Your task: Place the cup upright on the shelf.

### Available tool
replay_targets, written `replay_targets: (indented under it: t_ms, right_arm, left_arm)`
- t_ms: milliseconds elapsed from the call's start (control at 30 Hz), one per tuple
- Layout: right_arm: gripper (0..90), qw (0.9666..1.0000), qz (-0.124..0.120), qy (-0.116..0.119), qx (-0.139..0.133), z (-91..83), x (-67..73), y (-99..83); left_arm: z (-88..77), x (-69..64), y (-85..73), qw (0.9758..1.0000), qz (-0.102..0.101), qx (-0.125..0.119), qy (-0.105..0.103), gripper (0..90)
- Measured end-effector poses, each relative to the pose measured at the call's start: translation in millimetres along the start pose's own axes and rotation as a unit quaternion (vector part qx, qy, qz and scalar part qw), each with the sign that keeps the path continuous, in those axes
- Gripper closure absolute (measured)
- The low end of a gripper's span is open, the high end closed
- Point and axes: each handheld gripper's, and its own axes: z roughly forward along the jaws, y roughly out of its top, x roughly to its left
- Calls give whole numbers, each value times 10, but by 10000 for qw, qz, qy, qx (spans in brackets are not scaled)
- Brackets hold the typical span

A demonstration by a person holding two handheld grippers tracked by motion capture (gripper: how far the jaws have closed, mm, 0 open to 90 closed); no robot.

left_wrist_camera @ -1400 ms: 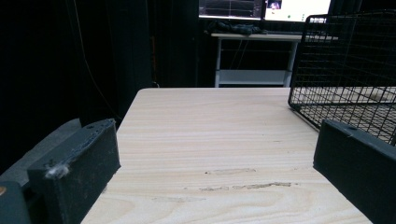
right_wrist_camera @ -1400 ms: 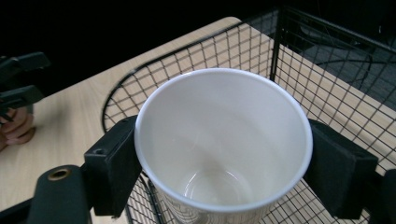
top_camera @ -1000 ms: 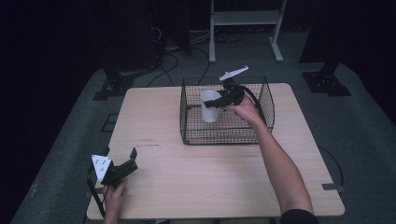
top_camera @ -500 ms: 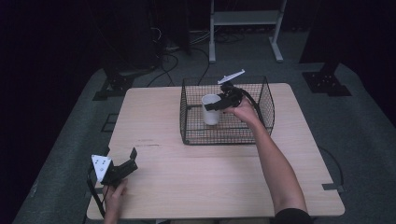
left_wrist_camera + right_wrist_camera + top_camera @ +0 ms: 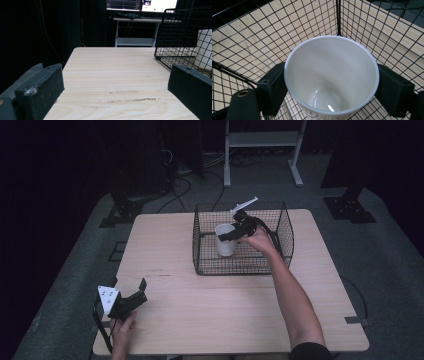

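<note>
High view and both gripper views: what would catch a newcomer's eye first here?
The white cup stands out, upright and empty inside the black wire basket on the far half of the wooden table, clamped at its rim by the right gripper. The left gripper sits apart at the near left corner, jaws open.

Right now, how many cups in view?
1. A white cup stands upright inside the wire basket at the table's far side, the right gripper clamped around it near the rim. It looks empty. No other cup visible on the table.
</note>
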Motion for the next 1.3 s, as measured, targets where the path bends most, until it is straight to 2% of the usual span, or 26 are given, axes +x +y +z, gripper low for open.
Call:
replay_targets:
  t_ms: [300,967,1200,1300]
  right_arm:
    - [183,9999,-60,51,64,8,16,-6]
    - [158,9996,-254,3,157,-23,92,-4]
    - [137,9997,-236,-25,109,-65,107,6]
    - [132,9998,-187,10,-40,-130,108,19]
  left_arm:
    - [4,-1,0,10000,20,-2,-2,0]
    - [6,-5,0,10000,30,-1,1,0]
    - [5,-7,-1,10000,27,-9,-8,0]
    - [3,-8,-1,10000,35,-4,-6,0]
